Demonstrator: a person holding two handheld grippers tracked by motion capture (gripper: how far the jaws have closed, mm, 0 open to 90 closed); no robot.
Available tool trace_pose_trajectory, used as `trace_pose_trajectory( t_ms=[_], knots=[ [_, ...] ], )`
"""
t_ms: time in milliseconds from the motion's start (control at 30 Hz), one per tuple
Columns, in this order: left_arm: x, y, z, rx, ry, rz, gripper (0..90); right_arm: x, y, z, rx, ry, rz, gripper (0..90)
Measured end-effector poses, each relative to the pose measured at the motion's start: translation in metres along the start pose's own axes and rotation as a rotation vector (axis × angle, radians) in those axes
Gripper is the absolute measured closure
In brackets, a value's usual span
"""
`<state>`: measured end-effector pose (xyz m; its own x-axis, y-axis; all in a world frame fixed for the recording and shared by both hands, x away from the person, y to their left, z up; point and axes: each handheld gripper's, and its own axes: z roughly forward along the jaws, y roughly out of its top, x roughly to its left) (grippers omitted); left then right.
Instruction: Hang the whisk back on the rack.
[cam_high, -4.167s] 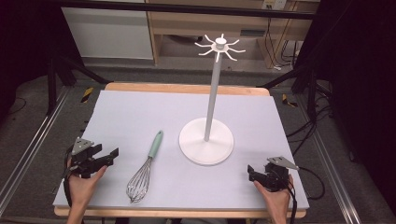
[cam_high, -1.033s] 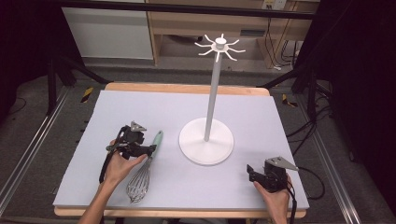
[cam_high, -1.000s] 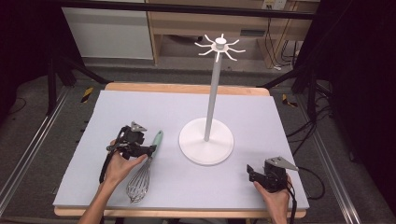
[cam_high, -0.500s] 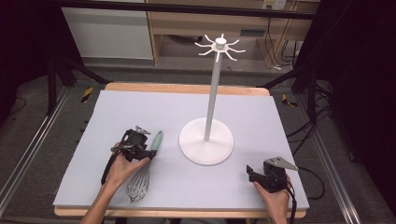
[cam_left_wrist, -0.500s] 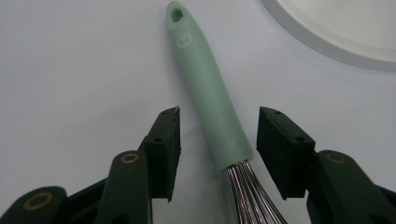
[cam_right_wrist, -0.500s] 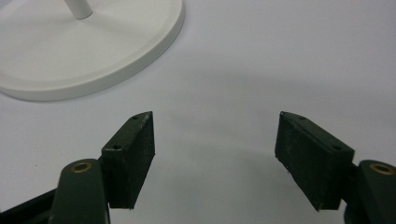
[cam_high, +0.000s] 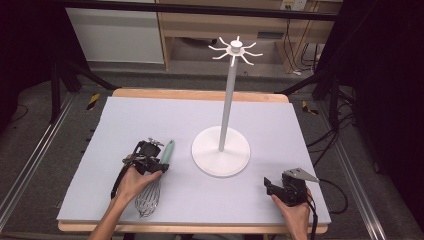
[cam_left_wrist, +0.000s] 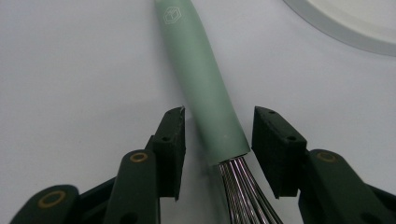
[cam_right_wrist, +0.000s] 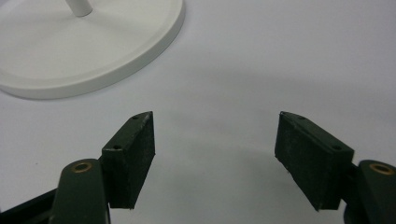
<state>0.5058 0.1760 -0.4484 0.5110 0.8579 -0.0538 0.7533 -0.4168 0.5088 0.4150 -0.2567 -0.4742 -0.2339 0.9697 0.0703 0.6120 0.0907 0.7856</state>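
A whisk (cam_high: 167, 150) with a pale green handle (cam_left_wrist: 201, 70) and steel wires (cam_left_wrist: 243, 191) lies on the grey mat, left of the white stand. My left gripper (cam_high: 157, 162) straddles the handle's lower end where it meets the wires. Its jaws have just been closing, and in the left gripper view (cam_left_wrist: 219, 119) a thin gap still shows on each side of the handle. My right gripper (cam_high: 270, 186) rests near the mat's front right corner. In the right gripper view (cam_right_wrist: 215, 126) its jaws stand apart over bare mat with nothing between them.
A white hook stand (cam_high: 220, 157) with a round base (cam_right_wrist: 93, 60) and a tall pole topped by radiating hooks (cam_high: 235, 50) stands mid-table. Its base rim (cam_left_wrist: 355, 23) lies just beyond the whisk handle. The grey mat (cam_high: 125, 120) lies on a wooden table.
My left hand came from the mat's front left corner to the whisk, and its jaws have narrowed around the handle. The right hand has stayed where it was.
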Motion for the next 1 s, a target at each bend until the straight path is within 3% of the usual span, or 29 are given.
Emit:
trace_pose_trajectory(
  t_ms=[433, 633, 700, 1000],
  knots=[
    [-0.0011, -0.0008, 0.0060, 0.042, 0.005, -0.022, 63.1, 0.0004, 0.0000, 0.0008, 0.009, 0.005, 0.001, 28.9],
    [-0.0035, 0.0025, 0.0066, 0.068, 0.032, -0.055, 64.8, 0.0004, -0.0001, 0.0005, 0.009, 0.004, 0.001, 29.0],
    [-0.0031, 0.0037, 0.0067, 0.075, 0.031, -0.078, 65.4, 0.0003, -0.0001, 0.0003, 0.010, 0.003, 0.003, 29.1],
    [-0.0022, 0.0071, 0.0069, 0.099, 0.034, -0.107, 67.1, 0.0000, -0.0003, 0.0014, 0.013, 0.005, 0.000, 29.5]
  ],
)
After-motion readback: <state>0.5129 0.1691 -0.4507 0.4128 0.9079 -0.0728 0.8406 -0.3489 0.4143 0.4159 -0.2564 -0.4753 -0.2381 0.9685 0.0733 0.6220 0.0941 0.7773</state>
